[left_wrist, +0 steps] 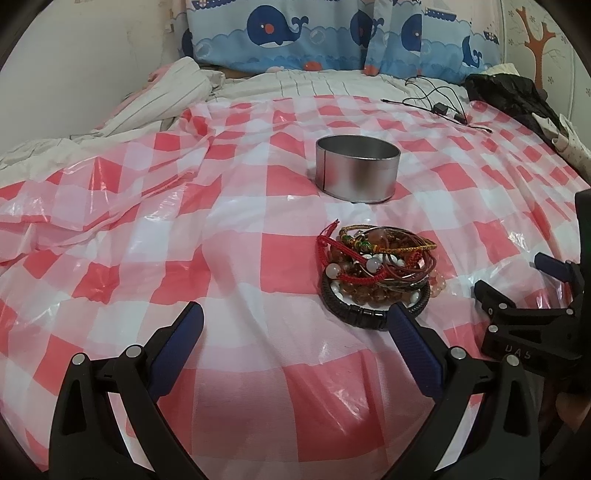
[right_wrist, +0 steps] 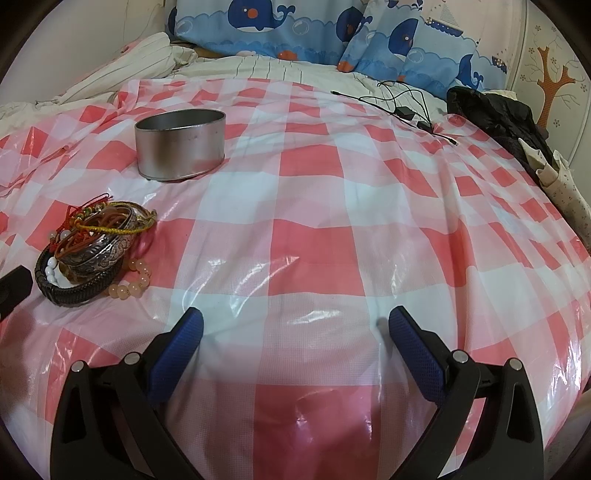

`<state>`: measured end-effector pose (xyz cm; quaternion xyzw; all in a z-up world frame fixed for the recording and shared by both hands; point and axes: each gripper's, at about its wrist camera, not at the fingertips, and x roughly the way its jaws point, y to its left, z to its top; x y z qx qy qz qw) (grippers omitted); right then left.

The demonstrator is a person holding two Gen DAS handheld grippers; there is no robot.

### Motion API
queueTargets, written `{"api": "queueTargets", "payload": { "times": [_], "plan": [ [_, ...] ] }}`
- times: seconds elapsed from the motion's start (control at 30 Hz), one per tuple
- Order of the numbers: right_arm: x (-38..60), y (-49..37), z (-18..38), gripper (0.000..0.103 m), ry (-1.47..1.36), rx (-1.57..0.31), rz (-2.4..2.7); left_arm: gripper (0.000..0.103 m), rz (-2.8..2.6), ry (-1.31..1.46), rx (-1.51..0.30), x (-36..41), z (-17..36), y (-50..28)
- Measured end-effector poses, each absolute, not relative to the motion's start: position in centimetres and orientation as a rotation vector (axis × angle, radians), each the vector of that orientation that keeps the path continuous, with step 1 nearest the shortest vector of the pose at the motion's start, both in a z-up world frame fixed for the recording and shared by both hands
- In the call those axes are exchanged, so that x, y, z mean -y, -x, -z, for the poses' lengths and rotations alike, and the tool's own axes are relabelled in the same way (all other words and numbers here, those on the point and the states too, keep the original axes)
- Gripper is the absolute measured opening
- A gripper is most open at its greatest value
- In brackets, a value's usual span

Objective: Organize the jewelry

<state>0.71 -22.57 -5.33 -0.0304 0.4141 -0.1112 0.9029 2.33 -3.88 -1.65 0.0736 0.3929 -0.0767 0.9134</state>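
The left gripper [left_wrist: 295, 321] hovered low over a glossy red-and-white checked plastic sheet [left_wrist: 147, 229] spread across a bed, its two blue-padded fingers [left_wrist: 183, 343] spread wide with nothing between them. Just beyond the tip of its right finger lay the heap of jewelry [left_wrist: 373, 273]: a black braided leather bracelet at the bottom, with red knotted cords, brown wire bangles, white beads and amber beads piled on top. The finger's tip overlapped the near edge of the black bracelet in this view; whether it touched could not be told. Farther ahead of the fingers, beyond the heap and apart from it, stood a round, open, silver metal tin [left_wrist: 357, 169], upright on the sheet.

The right gripper [right_wrist: 295, 325] also stood wide open and held nothing, with only the checked sheet between its blue-padded fingers. From its camera the jewelry heap [right_wrist: 92, 251] lay well off to the left of the left finger, showing an engraved silver bangle and a string of pale peach beads at its near side. The metal tin [right_wrist: 181, 144] sat beyond the heap, also left of the fingers.

Far ahead, blue whale-print pillows [right_wrist: 295, 26] lined the head of the bed, with a tangle of thin black cables [right_wrist: 406, 103] and a black bundle of cloth [right_wrist: 491, 114] off to the right.
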Motion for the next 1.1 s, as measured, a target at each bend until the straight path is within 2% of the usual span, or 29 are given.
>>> {"api": "queueTargets", "payload": {
  "times": [1.1],
  "plan": [
    [22.48, -0.79, 5.29, 0.096, 0.065, -0.858, 0.231, 0.096, 0.147, -0.168, -0.82, 4.07, 1.98, -2.44]
  ]
}}
